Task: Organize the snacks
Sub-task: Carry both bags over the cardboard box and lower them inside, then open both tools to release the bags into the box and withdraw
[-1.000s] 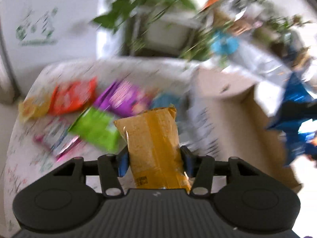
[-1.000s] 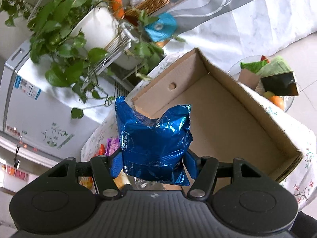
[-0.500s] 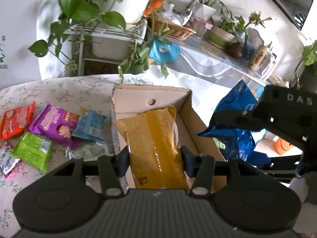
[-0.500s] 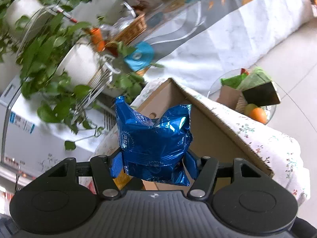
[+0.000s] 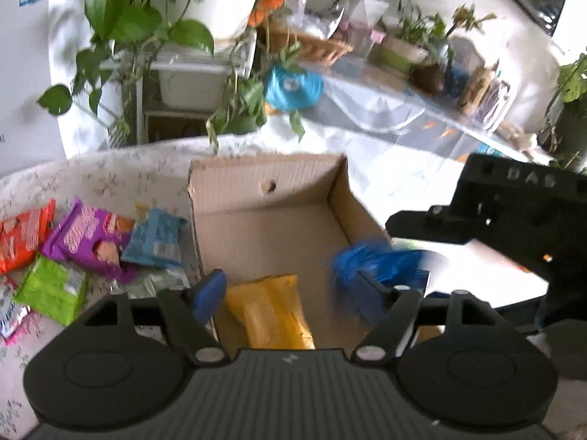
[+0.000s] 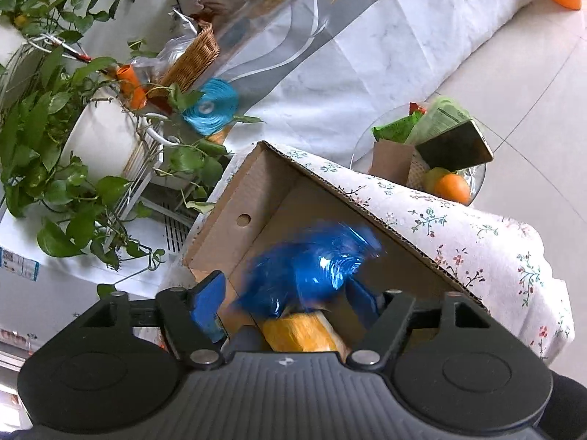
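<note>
My left gripper [image 5: 290,295] hangs over the open cardboard box [image 5: 264,187], its jaws having just been opening and now standing apart. The yellow snack packet [image 5: 269,315] lies below and between them on the box floor, touching neither blue pad as far as I can see. I can read no print on it from here.

My right gripper [image 6: 290,295] is over the same box from the other side, its jaws likewise just spread wide. The blue foil packet [image 6: 312,264] sits between them, smeared with motion blur, clear of the left pad; whether it touches the right pad I cannot tell. In the left wrist view the same blue packet shows as a blur at the box's right wall, with the right gripper's black body above it carrying raised letters that read "DAS".

The box rests on a tabletop [image 5: 110,172] covered with a floral cloth. Left of the box lie the remaining snacks: an orange packet [image 5: 24,234], a purple packet [image 5: 88,238], a light blue packet [image 5: 156,236], a green packet [image 5: 51,288] and a clear wrapper [image 5: 157,280] just beside the box wall. Their lettering is too blurred for me to read.

Beyond the tabletop stand potted plants [image 5: 146,18], a wicker basket [image 6: 194,57] and a roll of blue bags [image 6: 211,106].
</note>
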